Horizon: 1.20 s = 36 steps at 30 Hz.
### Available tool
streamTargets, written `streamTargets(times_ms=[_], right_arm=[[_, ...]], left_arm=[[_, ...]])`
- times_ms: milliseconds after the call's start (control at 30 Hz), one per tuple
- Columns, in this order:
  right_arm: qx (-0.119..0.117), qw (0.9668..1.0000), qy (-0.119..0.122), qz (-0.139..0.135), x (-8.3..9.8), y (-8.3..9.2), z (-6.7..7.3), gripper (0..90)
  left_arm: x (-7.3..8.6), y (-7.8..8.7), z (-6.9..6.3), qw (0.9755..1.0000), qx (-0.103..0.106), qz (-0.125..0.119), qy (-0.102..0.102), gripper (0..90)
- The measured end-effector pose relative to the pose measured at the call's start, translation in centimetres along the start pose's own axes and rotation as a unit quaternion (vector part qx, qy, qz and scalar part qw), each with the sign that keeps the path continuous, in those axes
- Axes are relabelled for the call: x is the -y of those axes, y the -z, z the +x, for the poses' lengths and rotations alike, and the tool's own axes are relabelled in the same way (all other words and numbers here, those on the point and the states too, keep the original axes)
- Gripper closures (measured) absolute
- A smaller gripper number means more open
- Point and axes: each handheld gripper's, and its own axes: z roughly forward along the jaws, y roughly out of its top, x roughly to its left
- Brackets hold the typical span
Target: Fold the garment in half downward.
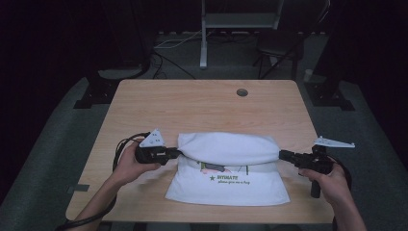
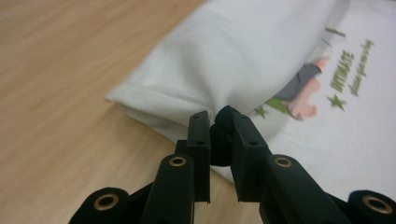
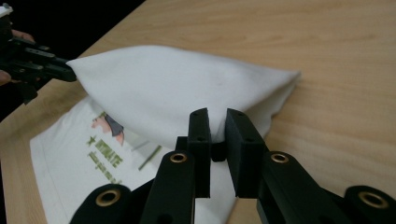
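Left gripper (image 1: 174,154): clenched on the left end of the folded-over flap of the white T-shirt (image 1: 226,166); in the left gripper view (image 2: 215,122) the cloth is pinched between the nearly closed jaws.
T-shirt position: lies on the wooden table (image 1: 159,103), in the middle of its near half, with the hem close to the near edge.
Fold: the far part of the T-shirt (image 2: 233,60) is lifted and doubled toward the person, so a puffed roll spans the cloth from left to right above the printed picture and green lettering (image 1: 226,174).
Right gripper (image 1: 285,155): clenched on the right end of the same flap; in the right gripper view (image 3: 218,122) cloth sits between its close-set jaws.
Progress: judged as mid-fold; the flap is raised and carried part way over the print, but not yet laid flat or let go.
Left to do: probably bring the flap down to the near hem, release both ends, then any further folds.
Hard to make out: sleeves and collar are hidden inside the roll; part of the print is covered by it; the lettering is too small to read; the room beyond the table is dark.
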Motion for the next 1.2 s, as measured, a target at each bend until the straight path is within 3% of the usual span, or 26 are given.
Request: streamTargets(times_ms=[367,933,1200], right_arm=[[0.005,0.9998,-0.006,0.021,2.3,0.0,-0.1,80.7],[0.028,0.9990,0.029,0.020,2.6,-0.1,0.7,80.6],[0.011,0.9994,0.034,0.000,2.2,1.0,1.9,80.6]], left_arm=[[1.5,-0.6,-0.9,0.9999,0.008,0.006,0.003,79.5],[1.6,-0.2,-1.7,0.9998,0.004,-0.012,0.013,79.6],[1.5,0.8,-2.3,0.9992,0.018,-0.030,0.019,79.8]])
